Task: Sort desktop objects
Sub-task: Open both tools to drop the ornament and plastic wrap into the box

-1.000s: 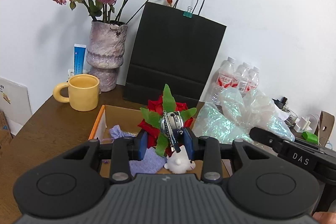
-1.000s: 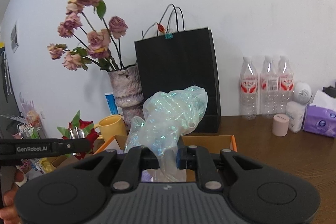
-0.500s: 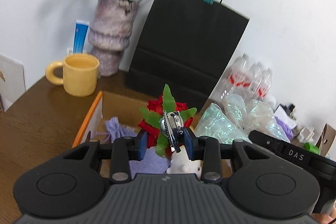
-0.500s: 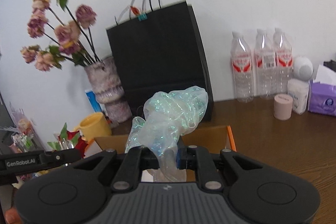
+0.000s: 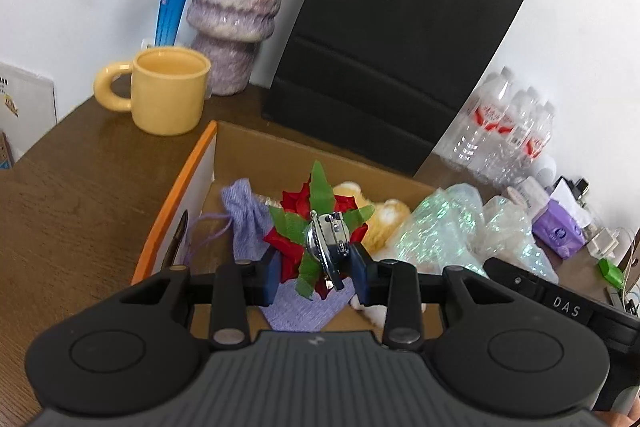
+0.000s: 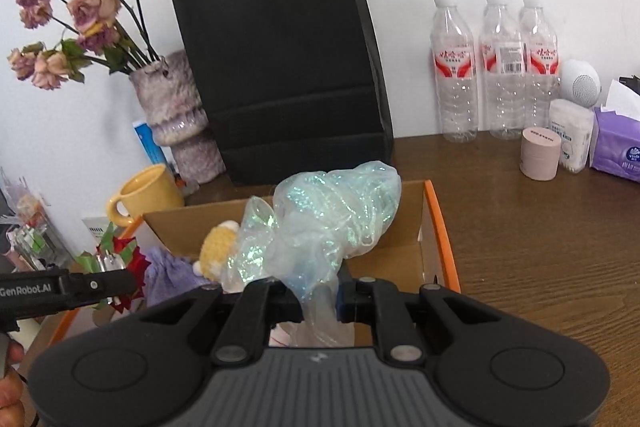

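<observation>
My left gripper point(image 5: 316, 277) is shut on a red fabric flower with green leaves and a metal clip point(image 5: 320, 231), held over an open cardboard box point(image 5: 200, 167) with orange edges. My right gripper point(image 6: 318, 301) is shut on a crumpled iridescent plastic bag point(image 6: 320, 223), which hangs over the same box point(image 6: 434, 227). Inside the box lie a purple knitted pouch point(image 5: 244, 215) and a yellow plush toy point(image 5: 384, 219). In the right wrist view the flower point(image 6: 120, 255) shows at the left, next to the left gripper's black arm.
A yellow mug point(image 5: 168, 91), a mottled vase point(image 5: 236, 15) of dried roses and a black paper bag point(image 5: 384, 39) stand behind the box. Three water bottles point(image 6: 496, 67), a pink jar point(image 6: 540, 153), a white cotton-swab box point(image 6: 570, 135) and a purple tissue pack point(image 6: 618, 151) sit on the right of the wooden desk point(image 6: 540, 247).
Both grippers have sunk toward the box and tilted further down, each keeping its hold. The box interior with the pouch and plush toy now shows more fully.
</observation>
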Demonstrator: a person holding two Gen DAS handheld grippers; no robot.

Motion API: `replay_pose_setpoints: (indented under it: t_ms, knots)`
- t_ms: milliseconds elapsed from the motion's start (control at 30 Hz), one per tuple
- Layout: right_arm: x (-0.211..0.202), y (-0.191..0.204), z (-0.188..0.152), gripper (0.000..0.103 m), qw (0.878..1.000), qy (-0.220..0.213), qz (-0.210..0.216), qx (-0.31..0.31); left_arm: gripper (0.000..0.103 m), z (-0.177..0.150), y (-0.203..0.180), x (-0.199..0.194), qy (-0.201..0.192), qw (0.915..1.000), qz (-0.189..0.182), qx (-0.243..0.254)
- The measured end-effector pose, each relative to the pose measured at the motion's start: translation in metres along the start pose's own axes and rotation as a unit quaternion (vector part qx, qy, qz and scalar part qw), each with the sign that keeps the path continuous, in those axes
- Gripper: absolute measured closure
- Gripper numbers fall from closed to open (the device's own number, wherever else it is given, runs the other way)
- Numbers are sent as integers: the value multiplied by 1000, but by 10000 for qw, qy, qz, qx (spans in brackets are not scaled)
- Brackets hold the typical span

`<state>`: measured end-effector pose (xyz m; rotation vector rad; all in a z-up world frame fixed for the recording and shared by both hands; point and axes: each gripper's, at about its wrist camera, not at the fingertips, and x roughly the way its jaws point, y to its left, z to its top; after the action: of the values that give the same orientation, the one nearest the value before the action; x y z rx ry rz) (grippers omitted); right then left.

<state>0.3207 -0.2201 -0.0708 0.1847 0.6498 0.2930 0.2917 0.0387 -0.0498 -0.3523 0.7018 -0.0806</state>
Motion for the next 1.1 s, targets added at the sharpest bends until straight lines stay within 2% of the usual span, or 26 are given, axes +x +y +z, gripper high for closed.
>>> replay_pose_setpoints:
  t_ms: [167,300,433,533,567,600,700,767,800,833,900,1033,1067,1100]
  knots:
    - [4,2,-1,80,9999,140,-49,-56,67,-4,2,10,198,9997,103,-32]
    - [8,2,-3,79,9997,224,-107,-86,67,-5,4,14,252,9995,176,-38]
    - [12,3,-4,71,9993,326,-155,-122,67,-7,3,16,286,9993,229,-25]
    - [14,5,-5,58,9989,389,-215,-177,65,-7,3,17,335,9991,264,-44]
    - [15,6,-6,50,9987,405,-244,-199,65,-7,4,17,347,9990,272,-66]
    - [15,7,-6,40,9985,421,-273,-221,63,-8,4,17,351,9990,267,-87]
    - [12,11,-5,26,9981,361,-372,-326,52,-7,4,13,283,9991,287,-101]
    - [9,13,-4,15,9979,303,-413,-393,39,-6,3,9,193,9993,303,-107]
    - [7,14,-3,14,9980,270,-396,-417,25,-5,2,7,139,9994,309,-112]
    - [5,16,-3,13,9980,245,-391,-437,17,-5,2,5,85,9994,315,-117]
    - [1,19,-1,10,9977,173,-428,-487,16,-4,1,0,-13,9995,313,-107]
    - [-9,25,3,8,9973,-14,-450,-581,3,-1,-3,-9,-173,9992,326,-122]
    - [-11,26,3,6,9973,-43,-441,-586,2,-1,-3,-11,-209,9991,339,-128]
    - [-13,26,4,0,9973,-69,-435,-593,0,0,-4,-14,-244,9990,351,-134]
